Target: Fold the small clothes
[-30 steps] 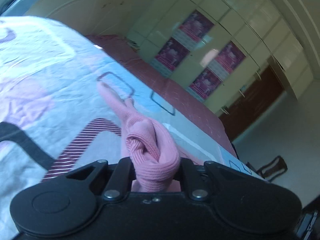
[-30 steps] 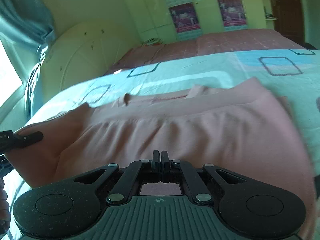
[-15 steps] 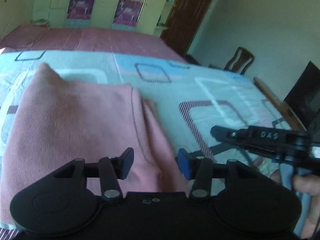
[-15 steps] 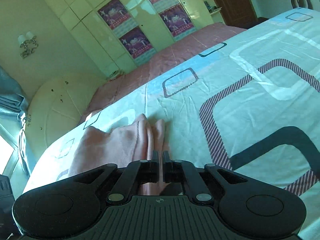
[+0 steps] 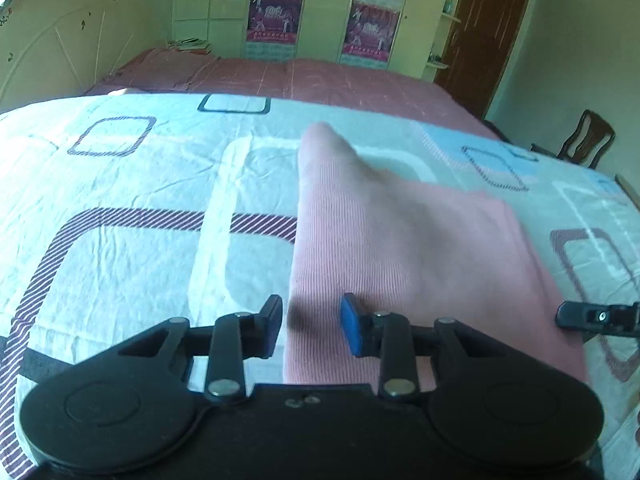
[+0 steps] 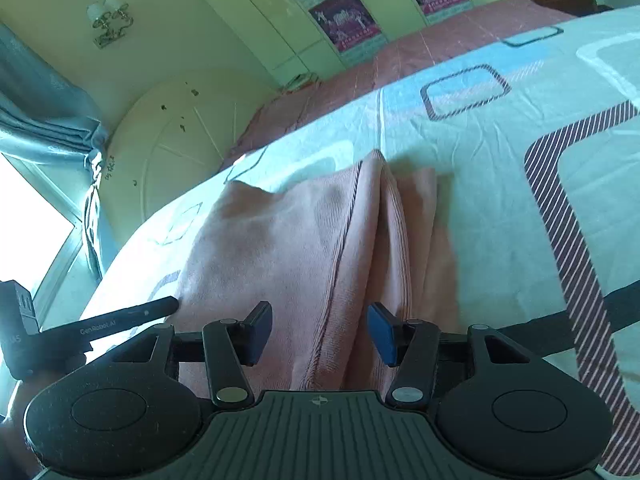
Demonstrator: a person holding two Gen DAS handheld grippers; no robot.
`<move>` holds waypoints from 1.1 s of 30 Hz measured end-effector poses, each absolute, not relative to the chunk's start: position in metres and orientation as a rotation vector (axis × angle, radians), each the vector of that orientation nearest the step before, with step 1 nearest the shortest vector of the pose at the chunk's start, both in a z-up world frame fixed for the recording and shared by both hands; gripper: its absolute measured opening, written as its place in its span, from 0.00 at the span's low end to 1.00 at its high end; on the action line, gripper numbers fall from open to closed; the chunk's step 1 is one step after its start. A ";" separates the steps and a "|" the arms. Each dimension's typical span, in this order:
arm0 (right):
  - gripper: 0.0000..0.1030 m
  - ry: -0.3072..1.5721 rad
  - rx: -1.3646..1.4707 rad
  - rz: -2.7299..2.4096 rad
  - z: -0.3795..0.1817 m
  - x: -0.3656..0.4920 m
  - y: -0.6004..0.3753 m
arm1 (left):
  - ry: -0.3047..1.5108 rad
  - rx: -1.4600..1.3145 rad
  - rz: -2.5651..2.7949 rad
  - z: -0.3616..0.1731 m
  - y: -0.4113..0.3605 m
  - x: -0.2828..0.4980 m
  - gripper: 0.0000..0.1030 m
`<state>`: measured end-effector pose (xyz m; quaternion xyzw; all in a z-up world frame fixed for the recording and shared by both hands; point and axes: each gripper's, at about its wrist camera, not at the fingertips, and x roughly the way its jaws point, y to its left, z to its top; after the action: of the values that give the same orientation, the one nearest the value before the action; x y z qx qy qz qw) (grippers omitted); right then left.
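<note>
While both tongs gape empty, pink garment apparently folded, on bedsheet.

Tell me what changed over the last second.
Both tools let go: the left tool dropped its bunched handful a second ago, and the right tool opened just now. The pink garment now lies folded on the bedsheet. The sheet stayed put.

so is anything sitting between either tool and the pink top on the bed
Nothing visible. Both tools hang open right over the pink top: the left tool at its left edge, the right tool above its folded layers. Only the patterned bedsheet surrounds it.
</note>
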<state>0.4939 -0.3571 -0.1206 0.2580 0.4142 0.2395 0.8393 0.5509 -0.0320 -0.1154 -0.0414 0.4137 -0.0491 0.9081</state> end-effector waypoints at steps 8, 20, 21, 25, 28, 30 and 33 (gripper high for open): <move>0.51 0.915 0.512 0.538 -0.132 0.509 -0.340 | 0.849 -0.177 -0.127 -0.125 -0.010 0.544 0.31; 0.10 0.761 0.149 0.498 -0.082 0.497 -0.308 | 0.747 -0.052 -0.256 -0.094 -0.027 0.558 0.21; 0.10 0.747 0.140 0.498 -0.075 0.492 -0.313 | 0.738 -0.060 -0.279 -0.091 -0.032 0.558 0.21; 0.10 0.837 0.127 0.452 -0.098 0.490 -0.329 | 0.820 0.061 -0.330 -0.109 -0.062 0.571 0.22; 0.06 0.906 0.222 0.420 -0.127 0.496 -0.338 | 0.834 0.094 -0.340 -0.120 -0.068 0.576 0.24; 0.06 0.891 0.221 0.418 -0.123 0.493 -0.340 | 0.841 0.102 -0.354 -0.117 -0.067 0.577 0.23; 0.07 0.884 0.230 0.436 -0.121 0.491 -0.342 | 0.805 0.084 -0.378 -0.111 -0.058 0.582 0.26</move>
<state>0.4908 -0.3422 -0.1211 0.1102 0.4233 0.2089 0.8746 0.5819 -0.0584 -0.1112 0.0404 0.3893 -0.1827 0.9019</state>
